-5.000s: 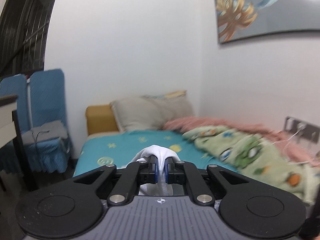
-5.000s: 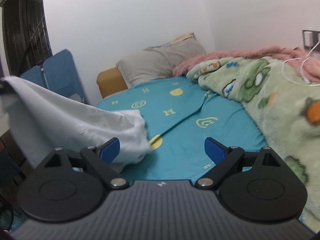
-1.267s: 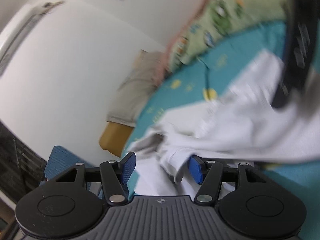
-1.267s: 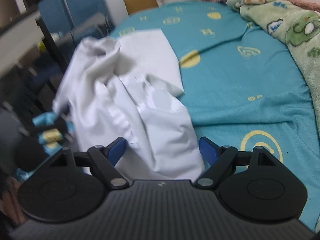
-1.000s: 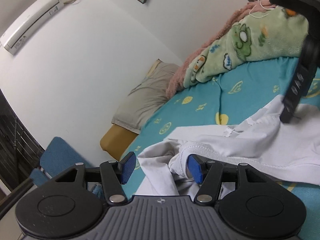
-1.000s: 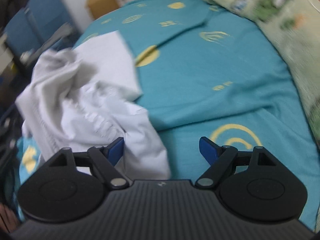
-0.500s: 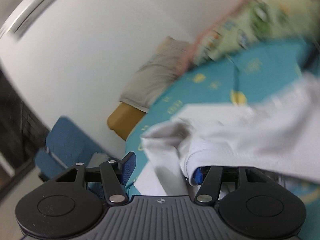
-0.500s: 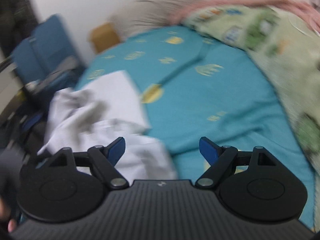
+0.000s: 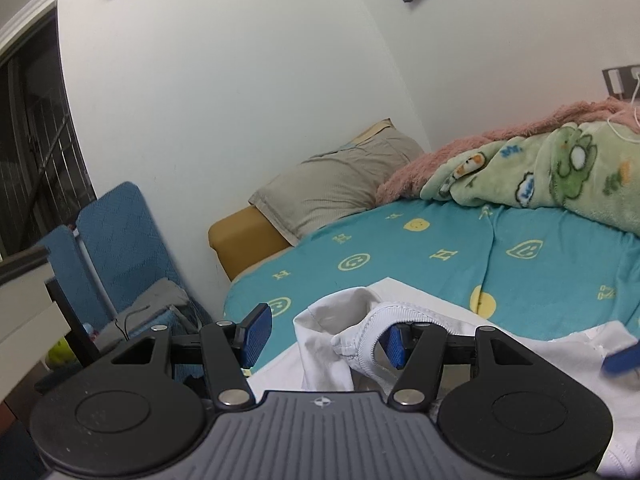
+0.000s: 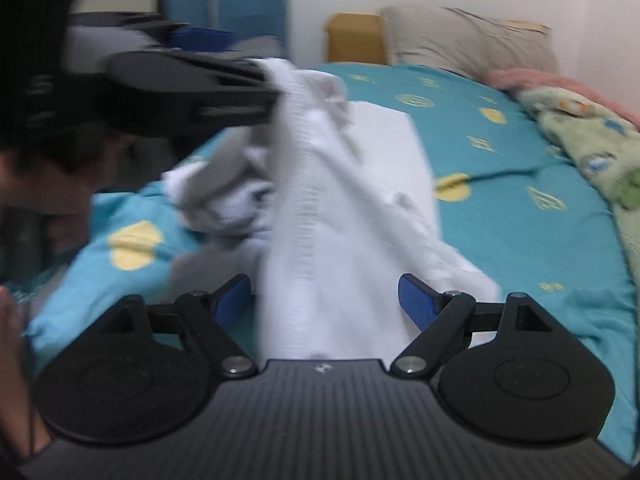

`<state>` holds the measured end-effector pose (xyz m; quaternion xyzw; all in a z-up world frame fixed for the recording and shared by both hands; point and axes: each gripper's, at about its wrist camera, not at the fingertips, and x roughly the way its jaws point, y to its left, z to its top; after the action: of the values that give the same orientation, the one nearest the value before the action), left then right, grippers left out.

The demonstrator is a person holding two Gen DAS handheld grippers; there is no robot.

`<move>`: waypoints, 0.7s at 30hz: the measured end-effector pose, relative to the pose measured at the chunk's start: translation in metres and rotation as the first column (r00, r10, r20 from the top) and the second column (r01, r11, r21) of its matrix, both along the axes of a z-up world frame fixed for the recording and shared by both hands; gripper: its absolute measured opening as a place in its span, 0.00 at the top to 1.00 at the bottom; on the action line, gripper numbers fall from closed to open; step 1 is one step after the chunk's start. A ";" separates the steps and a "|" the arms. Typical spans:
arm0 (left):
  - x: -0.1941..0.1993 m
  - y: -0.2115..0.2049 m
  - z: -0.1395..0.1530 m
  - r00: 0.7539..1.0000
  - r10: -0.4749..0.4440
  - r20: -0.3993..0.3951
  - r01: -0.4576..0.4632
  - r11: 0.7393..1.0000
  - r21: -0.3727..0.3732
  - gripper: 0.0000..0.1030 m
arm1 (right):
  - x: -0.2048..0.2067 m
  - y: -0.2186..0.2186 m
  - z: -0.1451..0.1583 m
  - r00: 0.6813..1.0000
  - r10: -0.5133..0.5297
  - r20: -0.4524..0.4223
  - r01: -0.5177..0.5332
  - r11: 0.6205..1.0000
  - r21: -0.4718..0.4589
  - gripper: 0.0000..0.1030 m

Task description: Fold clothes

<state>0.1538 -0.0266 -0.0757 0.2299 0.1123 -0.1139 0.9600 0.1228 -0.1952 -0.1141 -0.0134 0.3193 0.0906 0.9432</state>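
Observation:
A crumpled white garment (image 9: 400, 320) lies on the near part of the teal bed sheet (image 9: 420, 252). My left gripper (image 9: 326, 338) is open, with the garment's ribbed hem bunched between its fingers and draped over the right pad (image 9: 394, 346). In the right wrist view the same garment (image 10: 340, 200) runs up from between the open fingers of my right gripper (image 10: 326, 300) to the left gripper's body (image 10: 192, 92), which stands at the upper left against the cloth.
A grey pillow (image 9: 340, 184) and a green and pink blanket (image 9: 560, 172) lie at the far side of the bed. A blue chair (image 9: 112, 248) and a desk edge (image 9: 24, 300) stand left of the bed. A wall socket with a cable (image 9: 620, 80) is at right.
Five seconds ago the left gripper was shut on the white garment, held up. Now it is open and the garment is on the bed. The right gripper has swung towards the garment, its fingers straddling it.

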 end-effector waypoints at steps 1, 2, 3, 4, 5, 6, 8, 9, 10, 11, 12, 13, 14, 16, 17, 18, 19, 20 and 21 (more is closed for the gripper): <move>0.001 0.000 0.000 1.000 0.006 -0.007 -0.006 1.000 -0.007 0.42 | -0.001 -0.007 0.002 0.999 -0.045 0.008 0.045 0.999 0.015 0.20; 0.002 0.001 0.001 1.000 0.012 -0.013 -0.012 1.000 -0.013 0.42 | -0.002 -0.015 0.004 0.996 -0.091 0.017 0.090 0.995 0.035 0.20; 0.003 0.002 0.001 1.000 0.016 -0.020 -0.016 1.000 -0.019 0.42 | -0.002 -0.025 0.007 0.990 -0.136 0.025 0.134 0.989 0.060 0.20; 0.003 0.002 0.001 1.000 0.015 -0.026 -0.016 1.000 -0.026 0.42 | -0.002 -0.035 0.010 0.983 -0.182 0.032 0.178 0.980 0.086 0.20; 0.003 0.002 0.001 0.999 0.014 -0.031 -0.015 0.999 -0.032 0.42 | -0.002 -0.045 0.013 0.973 -0.227 0.038 0.221 0.969 0.112 0.20; 0.002 0.001 0.001 0.999 0.011 -0.033 -0.012 0.999 -0.034 0.42 | -0.003 -0.055 0.016 0.961 -0.272 0.043 0.264 0.955 0.137 0.20; 0.000 -0.002 0.000 0.999 0.004 -0.038 -0.005 0.999 -0.039 0.42 | 0.001 -0.067 0.014 0.947 -0.320 0.018 0.314 0.939 0.139 0.20; -0.001 -0.003 0.000 0.999 0.000 -0.040 -0.002 0.999 -0.041 0.41 | 0.003 -0.071 0.011 0.943 -0.333 -0.009 0.331 0.934 0.137 0.20; -0.002 -0.004 0.000 0.999 -0.002 -0.042 0.000 0.999 -0.043 0.41 | 0.005 -0.074 0.007 0.939 -0.342 -0.040 0.345 0.928 0.142 0.20; -0.003 -0.006 -0.001 0.999 0.006 -0.041 -0.008 0.999 -0.040 0.41 | 0.006 -0.077 0.004 0.936 -0.345 -0.076 0.352 0.923 0.154 0.20; -0.003 -0.008 -0.002 0.999 0.017 -0.041 -0.018 0.999 -0.039 0.41 | 0.008 -0.079 0.000 0.933 -0.343 -0.109 0.358 0.920 0.161 0.20; -0.002 -0.009 -0.004 0.999 0.028 -0.044 -0.030 0.999 -0.038 0.41 | 0.009 -0.080 -0.003 0.930 -0.340 -0.137 0.360 0.920 0.158 0.20; -0.001 -0.009 -0.006 0.998 0.041 -0.048 -0.043 0.998 -0.035 0.41 | 0.009 -0.079 -0.005 0.929 -0.334 -0.158 0.356 0.923 0.148 0.20; 0.001 -0.010 -0.010 0.996 0.070 -0.055 -0.072 0.997 -0.025 0.41 | 0.008 -0.077 -0.010 0.928 -0.316 -0.198 0.344 0.930 0.130 0.20; 0.003 -0.009 -0.013 0.995 0.085 -0.058 -0.087 0.996 -0.019 0.41 | 0.007 -0.077 -0.012 0.926 -0.305 -0.222 0.338 0.931 0.134 0.20; 0.004 -0.009 -0.014 0.993 0.099 -0.059 -0.100 0.995 -0.015 0.41 | 0.006 -0.076 -0.014 0.924 -0.292 -0.247 0.333 0.932 0.141 0.20; 0.006 -0.007 -0.015 0.992 0.112 -0.060 -0.113 0.993 -0.018 0.41 | 0.006 -0.076 -0.017 0.921 -0.279 -0.272 0.327 0.933 0.149 0.20; 0.008 -0.006 -0.016 0.990 0.125 -0.061 -0.126 0.992 -0.021 0.41 | 0.004 -0.074 -0.018 0.920 -0.264 -0.290 0.316 0.937 0.150 0.20; 0.010 -0.004 -0.015 0.988 0.138 -0.064 -0.140 0.990 -0.030 0.41 | 0.002 -0.071 -0.018 0.921 -0.247 -0.301 0.301 0.942 0.147 0.20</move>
<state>0.1640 -0.0302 -0.0908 0.2011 0.1558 -0.0556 0.9655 0.1251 -0.2666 -0.1324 0.1348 0.4374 -0.0117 0.8890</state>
